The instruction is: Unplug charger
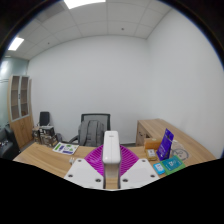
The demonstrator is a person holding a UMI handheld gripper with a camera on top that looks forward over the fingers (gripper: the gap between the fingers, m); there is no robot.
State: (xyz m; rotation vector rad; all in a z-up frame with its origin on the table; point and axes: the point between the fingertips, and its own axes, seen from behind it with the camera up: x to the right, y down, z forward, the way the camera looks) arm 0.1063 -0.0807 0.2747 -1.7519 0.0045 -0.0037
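Room: office with white walls, ceiling light panels [83, 3], wooden desks [40, 155].
Charger: white block [111, 153], upright between fingers at 6 o'clock, purple pads [97, 160] pressed against both sides.
Gripper: [111, 168] closed on charger, raised.
Chair: black [93, 130], beyond charger at 12 o'clock.
Box: purple [165, 144], upright at 3 o'clock.

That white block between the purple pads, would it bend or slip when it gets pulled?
The white block looks like a hard, smooth-cornered shell, so it probably stays stiff. It seems small, so likely light. The gripper appears shut on it with pads against both flat sides, so it probably holds, though its glossy-looking surface might slip under a hard tug.
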